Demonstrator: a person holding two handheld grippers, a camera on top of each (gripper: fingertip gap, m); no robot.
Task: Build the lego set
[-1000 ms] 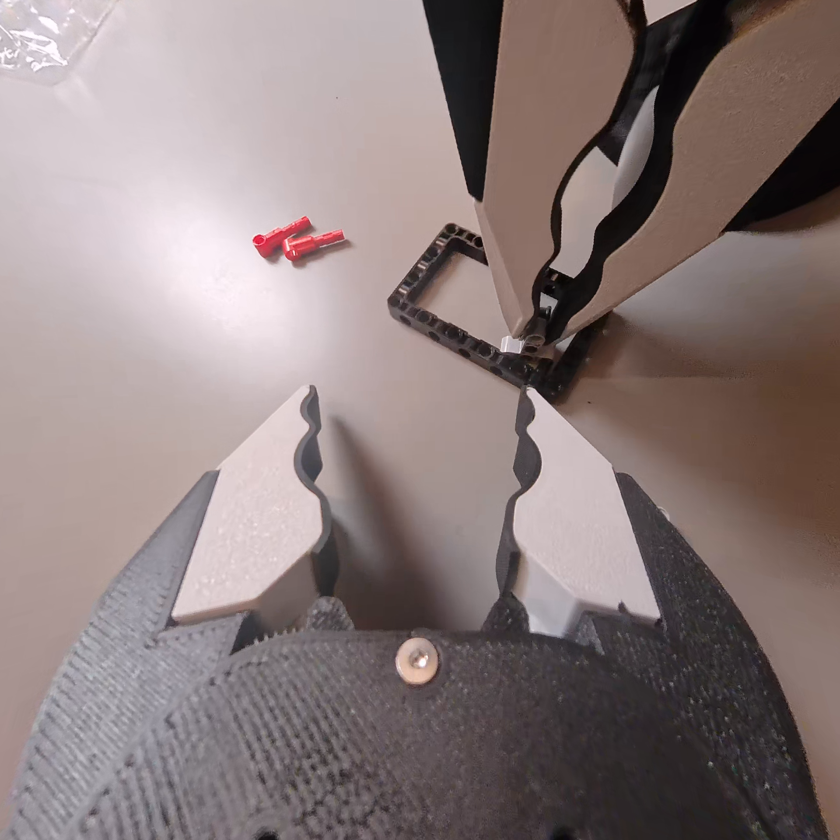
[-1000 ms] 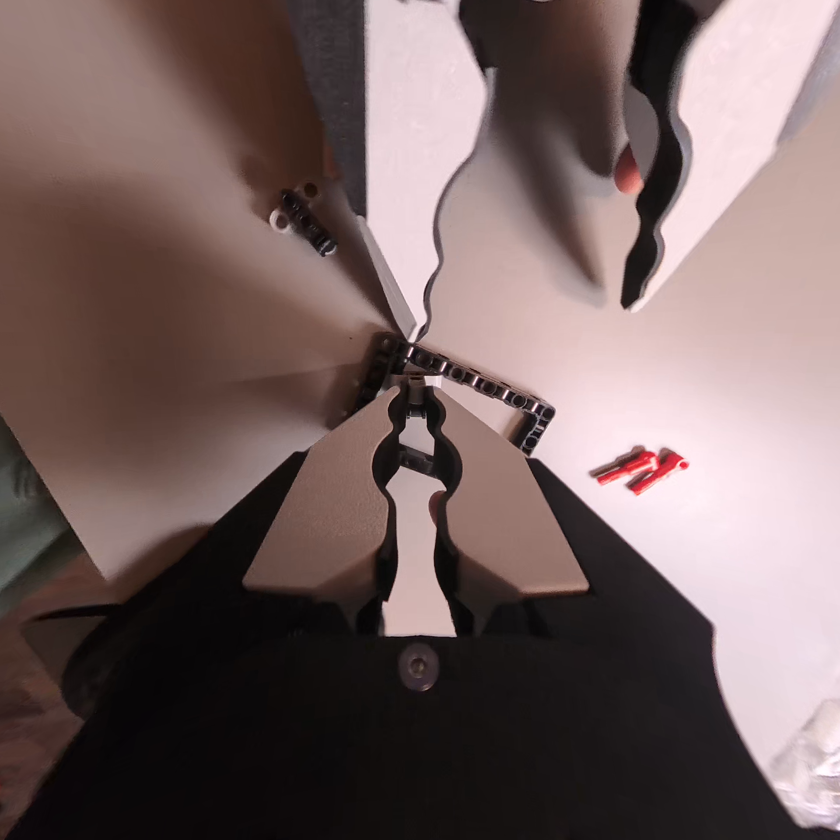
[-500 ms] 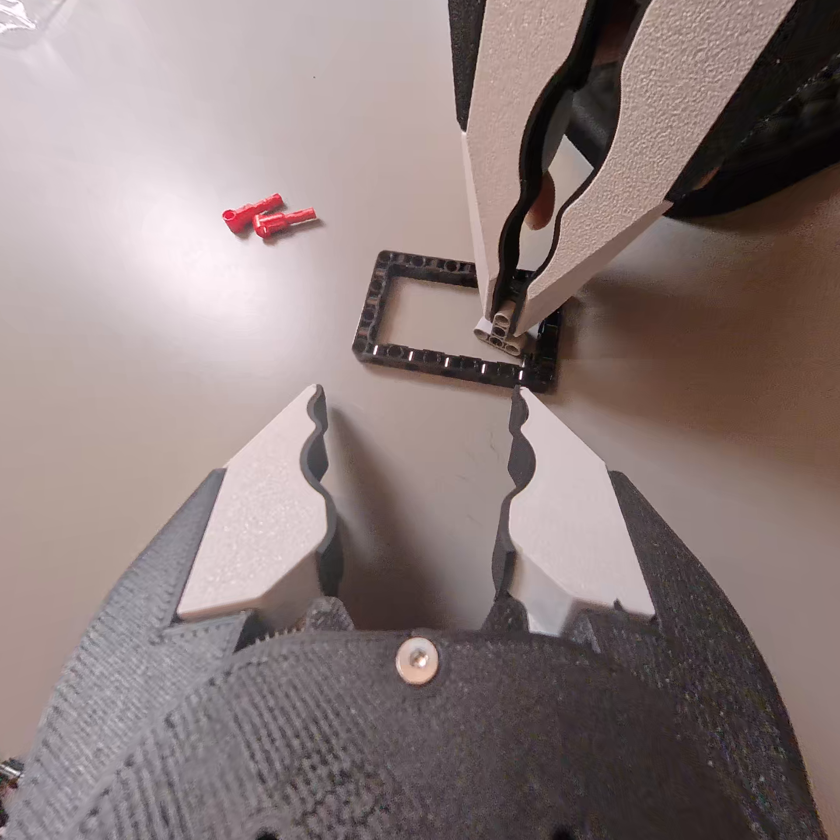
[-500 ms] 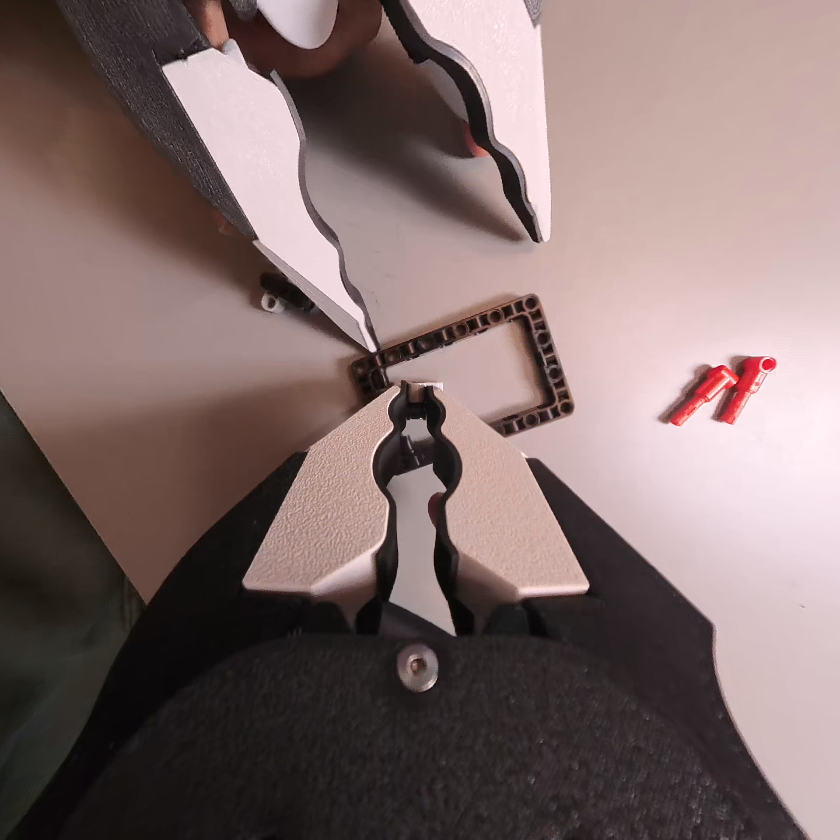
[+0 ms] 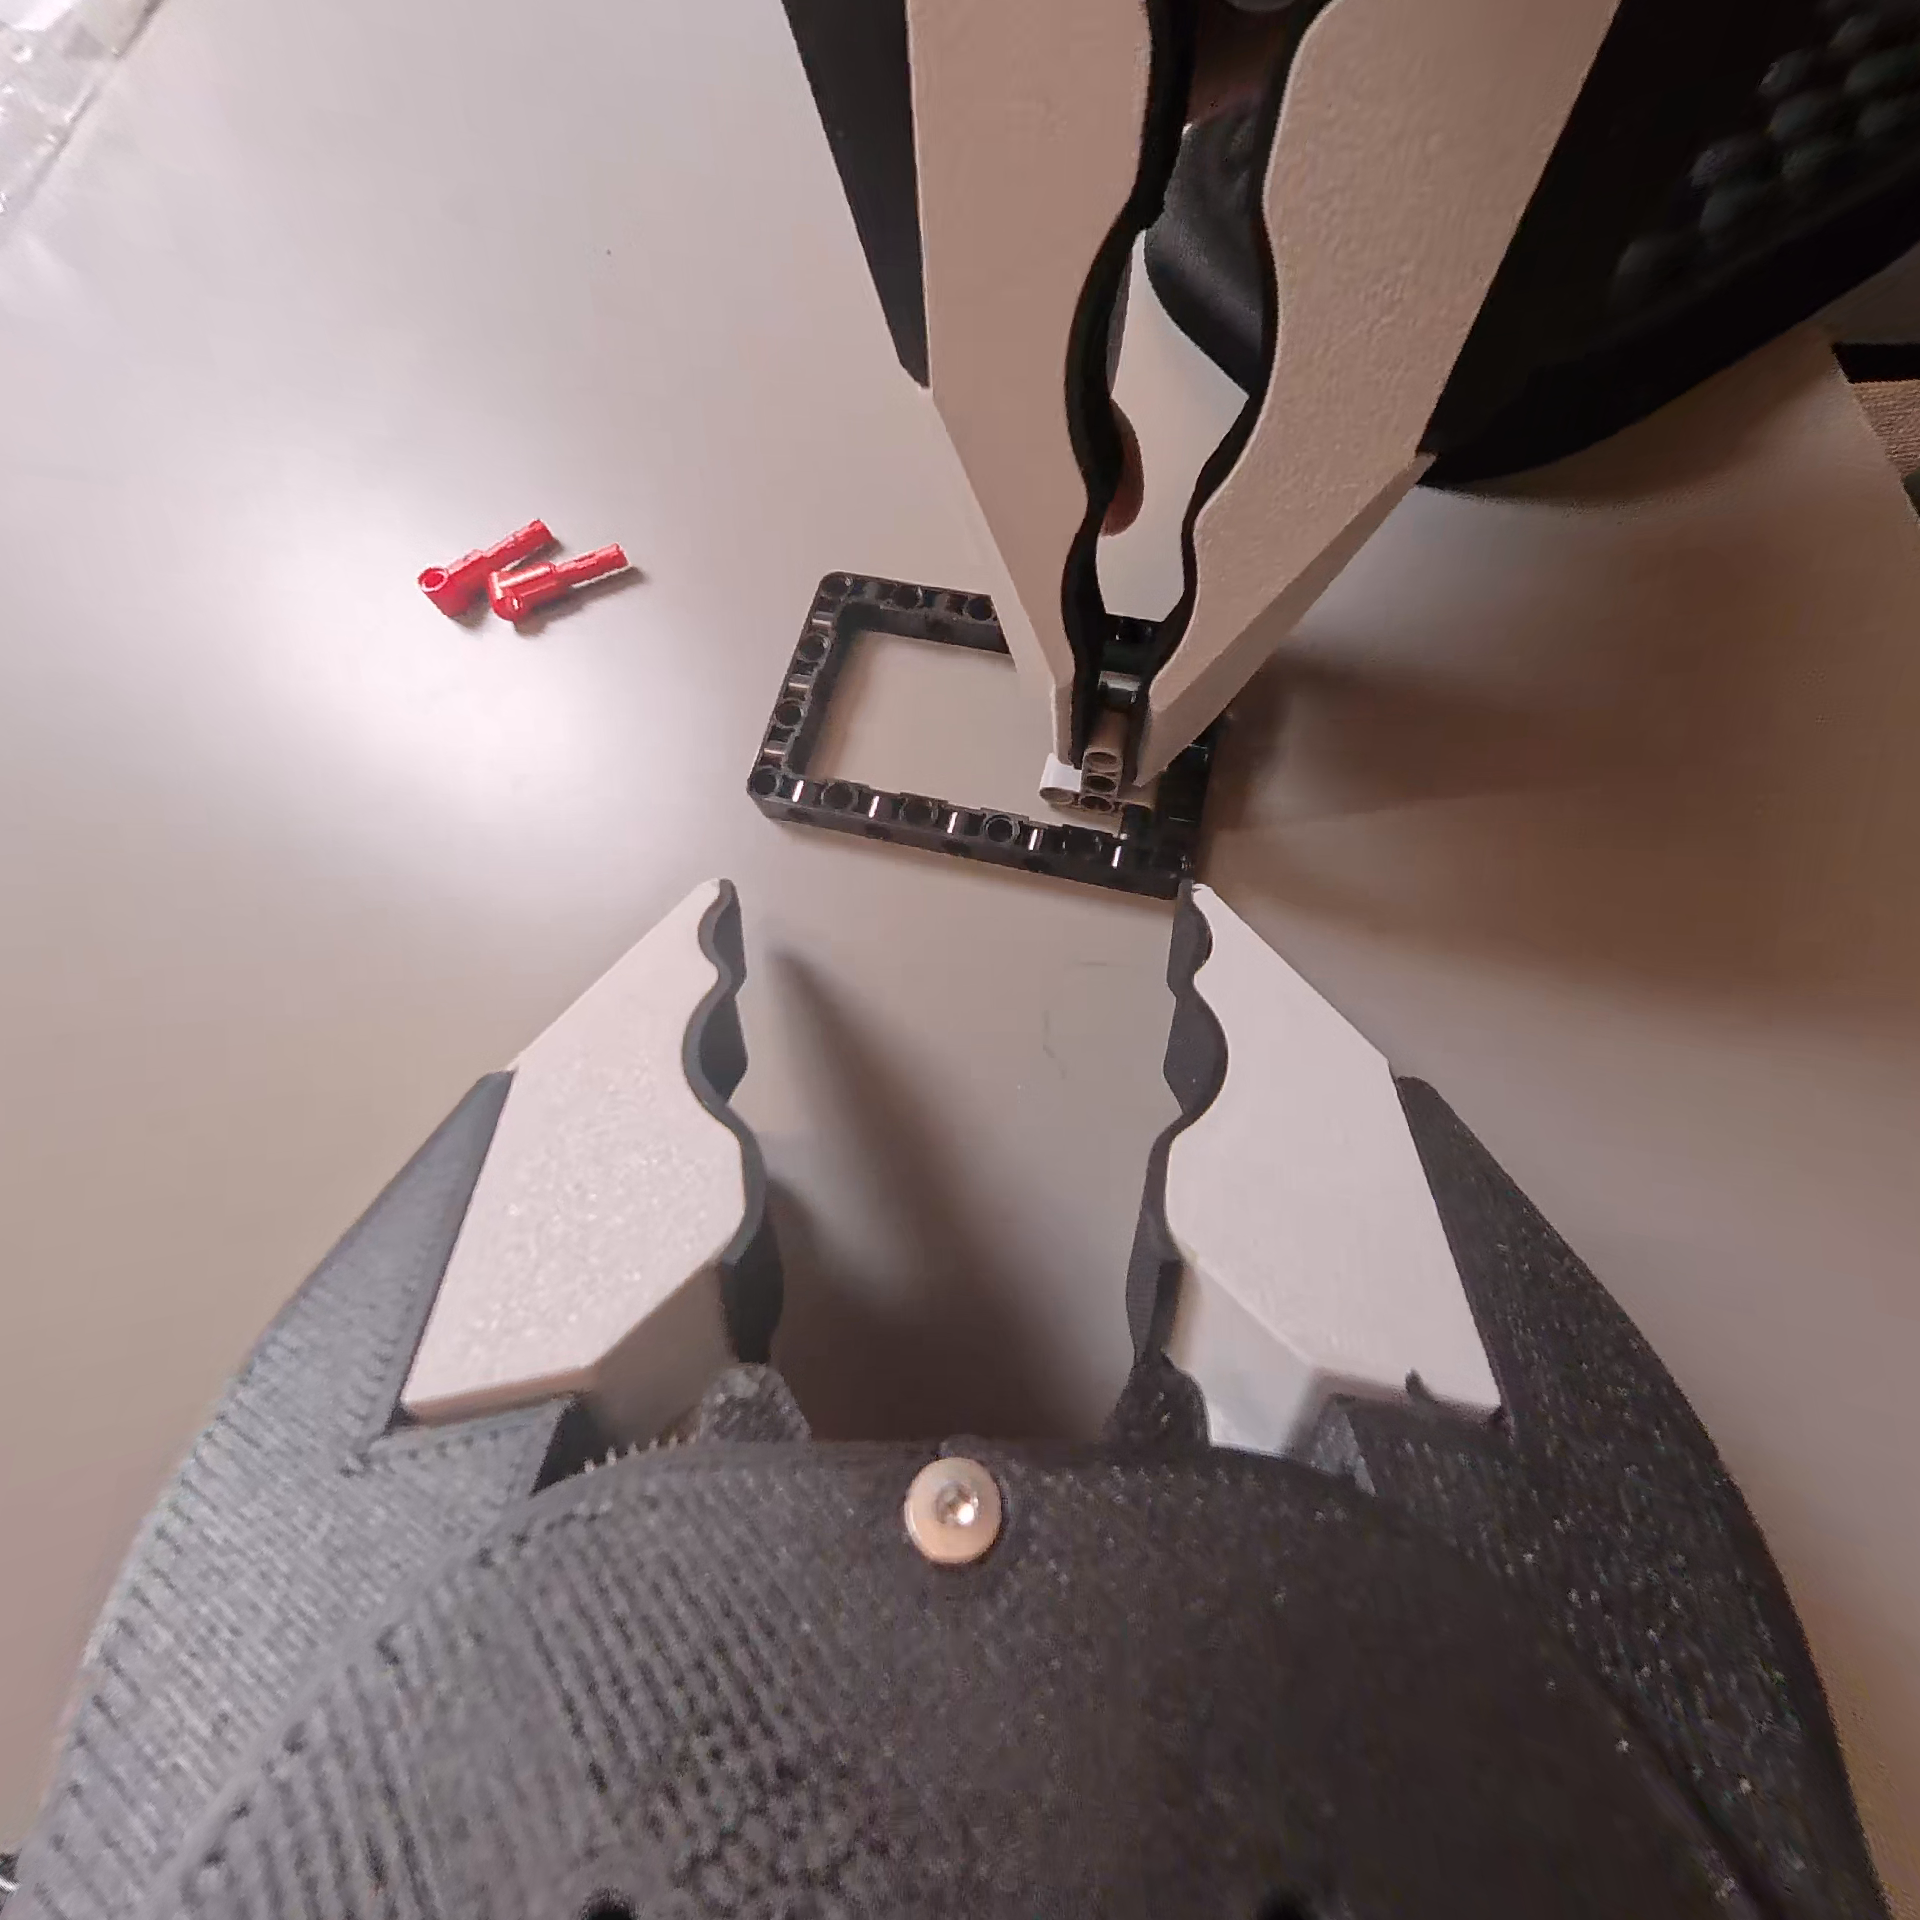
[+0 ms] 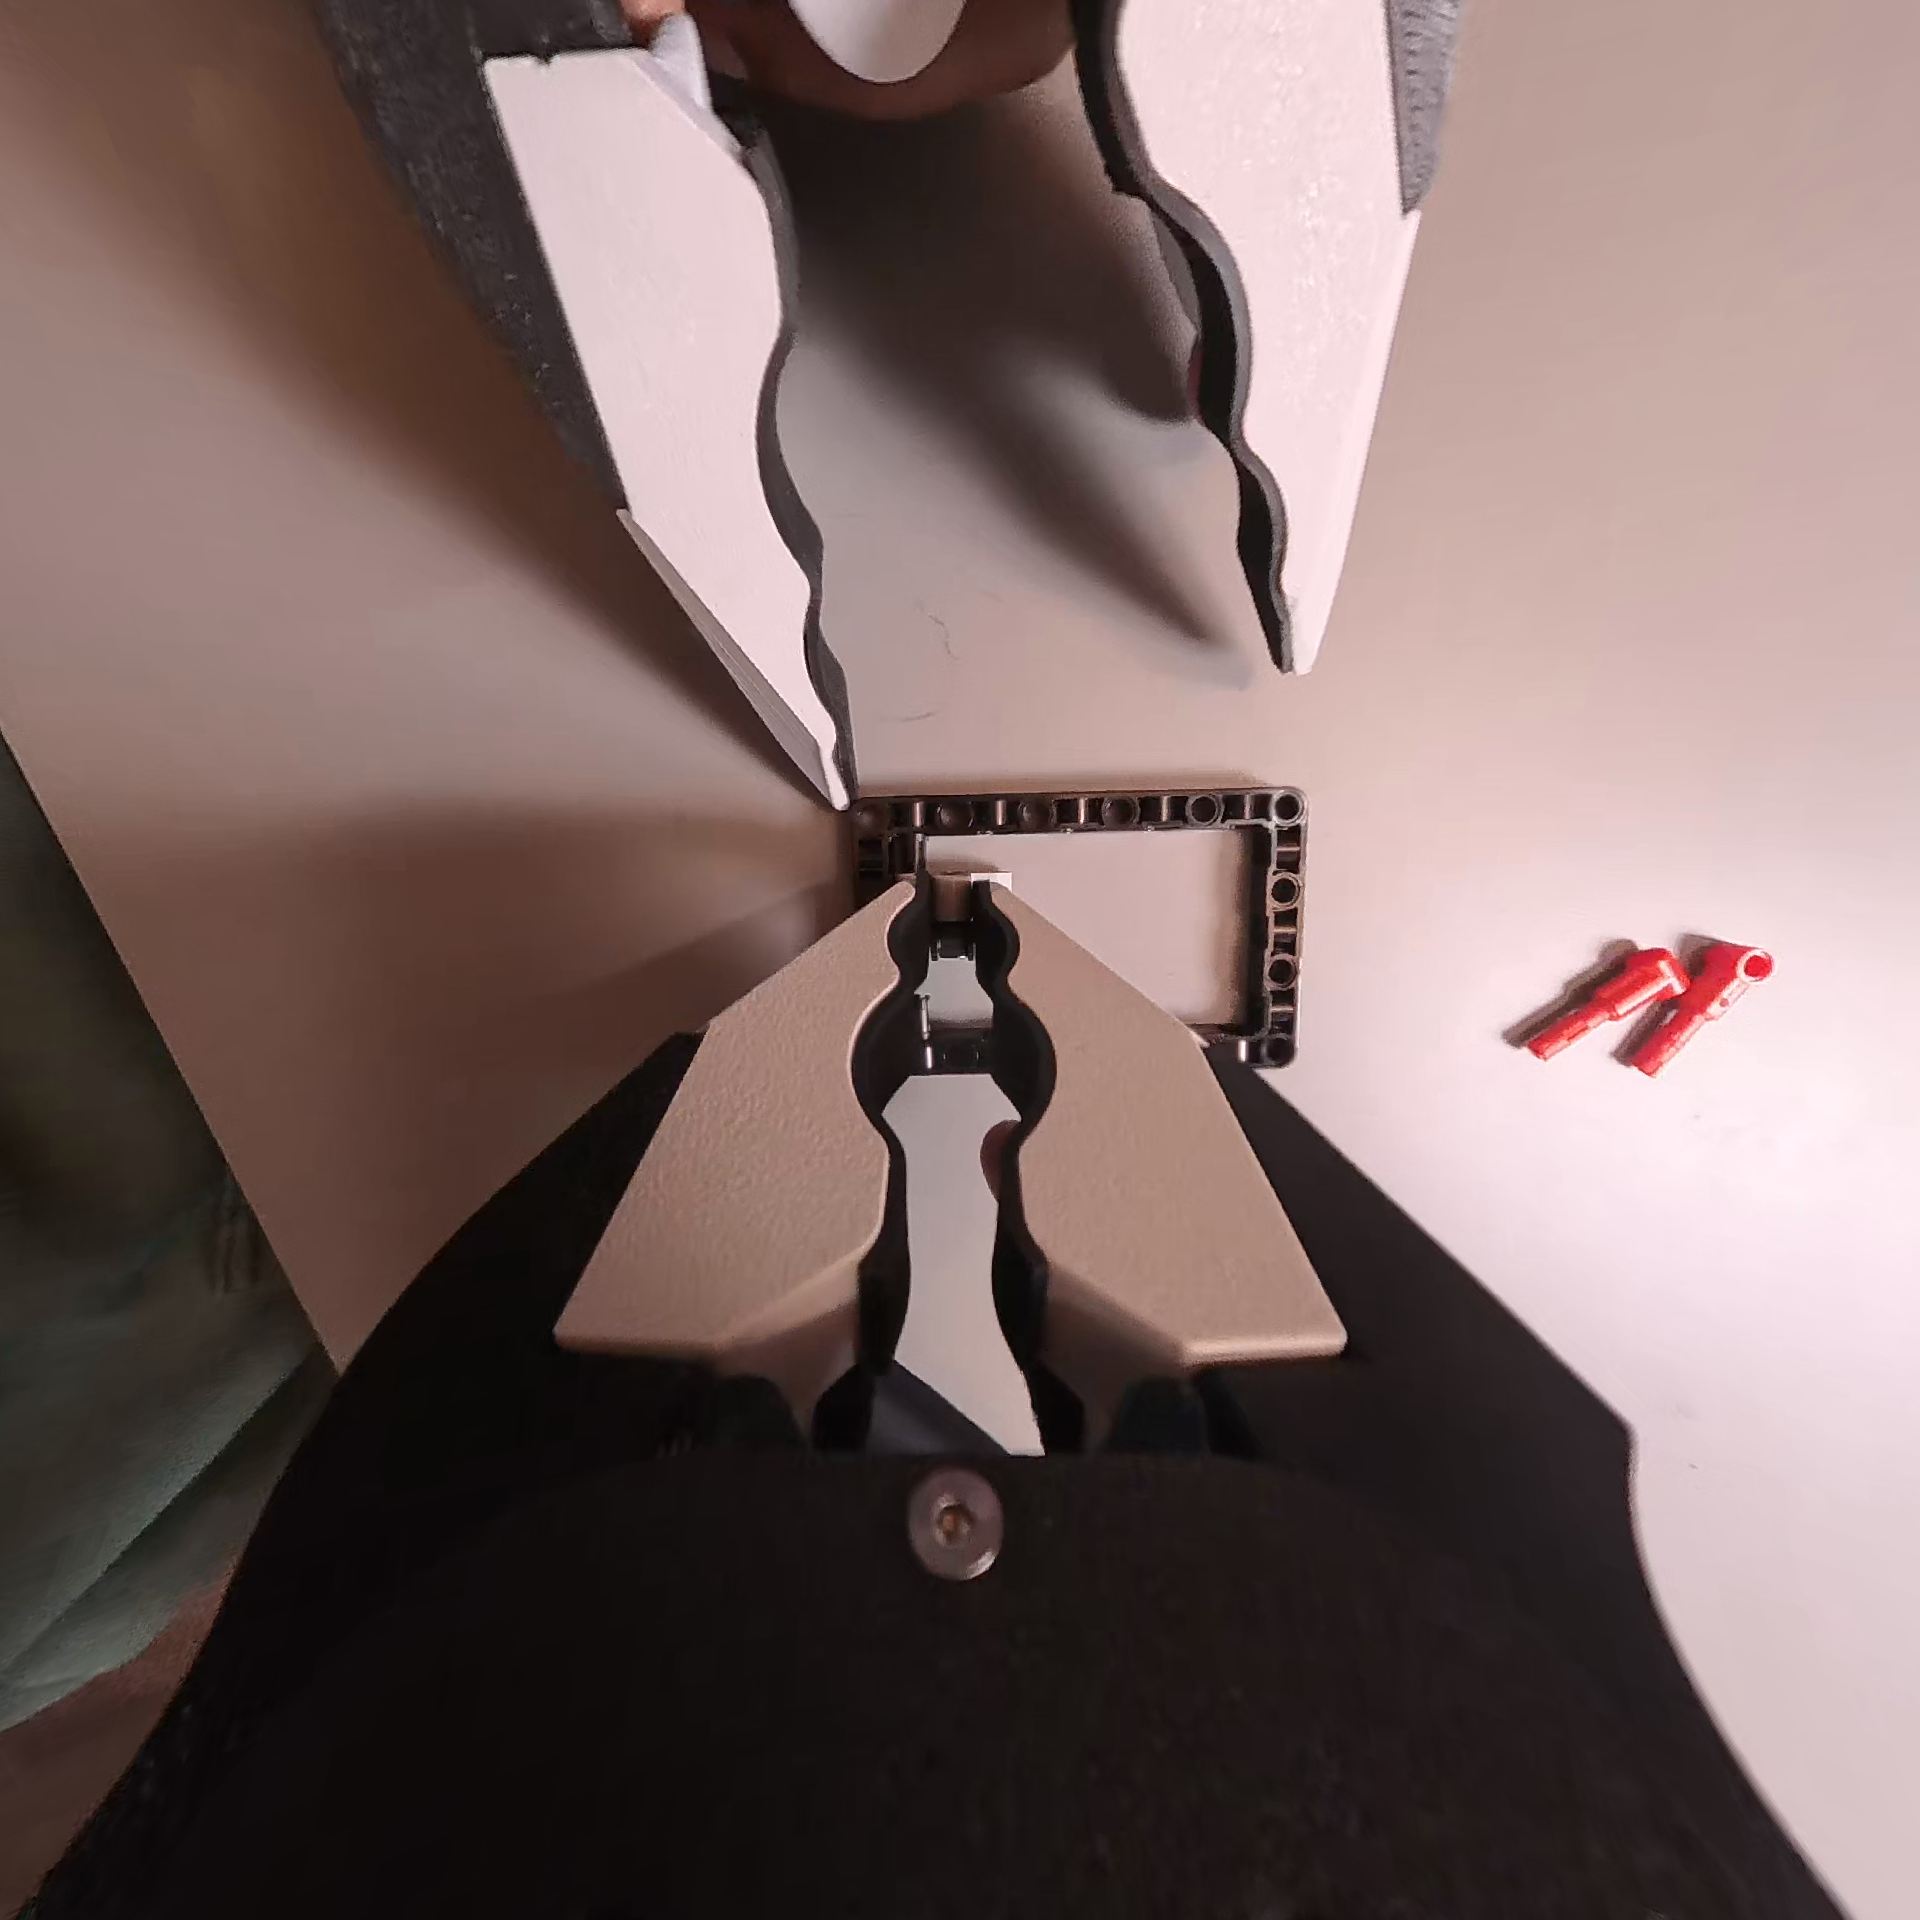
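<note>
A black rectangular frame with holes [image 5: 788, 717] [image 6: 1286, 914] lies flat on the beige table. My right gripper [image 6: 951, 891] is shut on a small grey connector piece [image 6: 956, 891], held down inside the frame at one short end. In the left wrist view the right gripper [image 5: 1101, 764] comes down from above with that piece [image 5: 1093, 769] at its tips. My left gripper [image 5: 956, 904] is open and empty, with one fingertip [image 5: 1195, 914] right by the frame's near corner. It also shows at the top of the right wrist view [image 6: 1060, 727].
Two red pins [image 5: 520, 571] [image 6: 1642, 1003] lie side by side on the table beyond the frame's far short end. A clear plastic bag [image 5: 42, 83] is at the far left corner. The table edge [image 6: 156, 987] runs down the left, with green cloth [image 6: 104, 1299] beyond it.
The frame has turned from tilted to lying square in both views. The right gripper has stayed shut on the grey piece at the frame's end. The left gripper has stayed open beside the corner.
</note>
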